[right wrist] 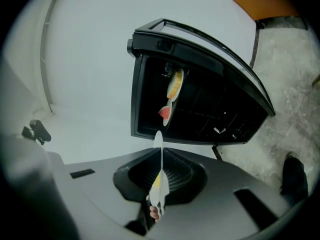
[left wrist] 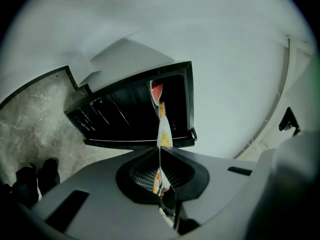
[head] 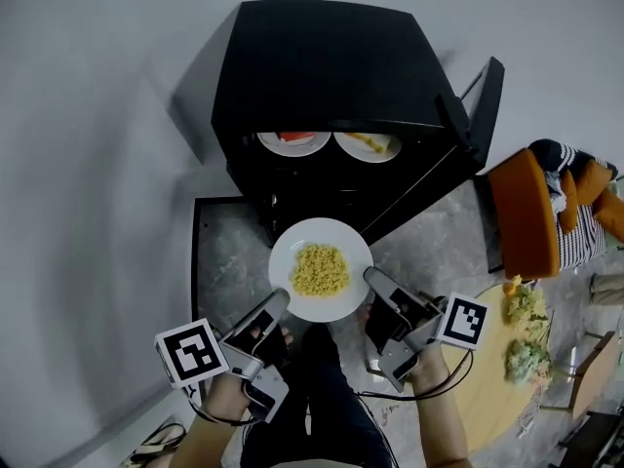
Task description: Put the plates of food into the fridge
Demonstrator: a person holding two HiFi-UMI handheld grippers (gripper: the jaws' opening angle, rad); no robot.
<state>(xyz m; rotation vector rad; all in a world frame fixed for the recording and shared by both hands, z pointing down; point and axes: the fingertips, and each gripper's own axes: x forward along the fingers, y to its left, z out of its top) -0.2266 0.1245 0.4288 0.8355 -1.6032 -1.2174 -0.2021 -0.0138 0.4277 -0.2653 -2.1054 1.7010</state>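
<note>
A white plate (head: pixel 289 252) of yellow food (head: pixel 321 269) hangs level just in front of the open black fridge (head: pixel 322 66). My left gripper (head: pixel 278 302) is shut on its near-left rim and my right gripper (head: pixel 373 279) is shut on its near-right rim. Each gripper view shows the plate edge-on between the jaws, in the left gripper view (left wrist: pixel 163 134) and the right gripper view (right wrist: pixel 158 190). Inside the fridge, on one shelf, sit a plate with red food (head: pixel 292 141) and a plate with yellow food (head: pixel 369 144).
The fridge door (head: pixel 483 100) stands open to the right. An orange chair (head: pixel 526 213) with clothes on it is further right. A round wooden table (head: pixel 487 378) with plates of green food (head: pixel 526 359) is at my right. The floor (head: pixel 229 252) is marble.
</note>
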